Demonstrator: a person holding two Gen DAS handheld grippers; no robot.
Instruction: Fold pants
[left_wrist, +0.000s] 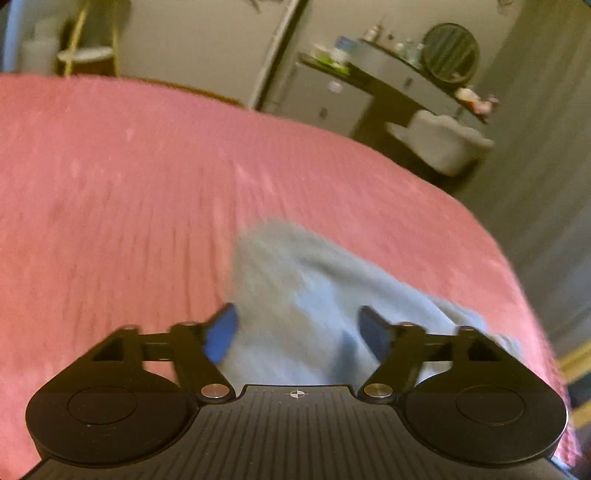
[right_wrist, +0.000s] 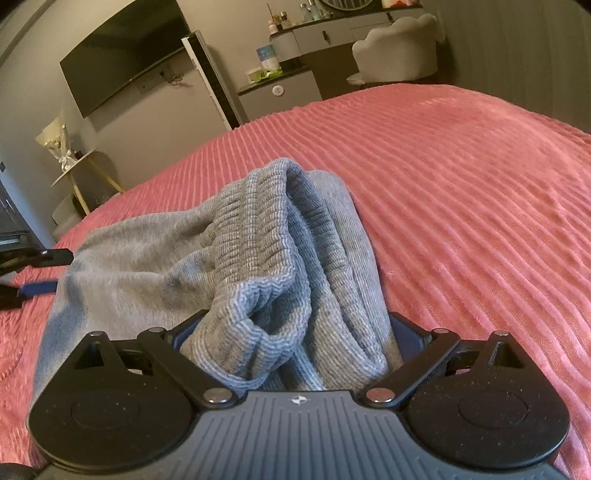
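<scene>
Grey pants (right_wrist: 258, 240) lie bunched on a pink ribbed bedspread (right_wrist: 461, 203). The ribbed waistband is heaped up between the fingers of my right gripper (right_wrist: 295, 325), whose jaws stand very wide; the cloth hides the pads. The left wrist view is blurred. There the pants (left_wrist: 314, 295) run between the widely spread fingers of my left gripper (left_wrist: 297, 328), and its blue pads stand apart from the cloth. In the right wrist view, the left gripper (right_wrist: 40, 271) shows at the far left, beside the pants' edge.
The bedspread (left_wrist: 110, 184) ends at a bed edge on the right of the left wrist view. Beyond the bed stand a dresser with a white chair (right_wrist: 395, 48), a wall television (right_wrist: 122, 55) and a small side table (right_wrist: 74, 166).
</scene>
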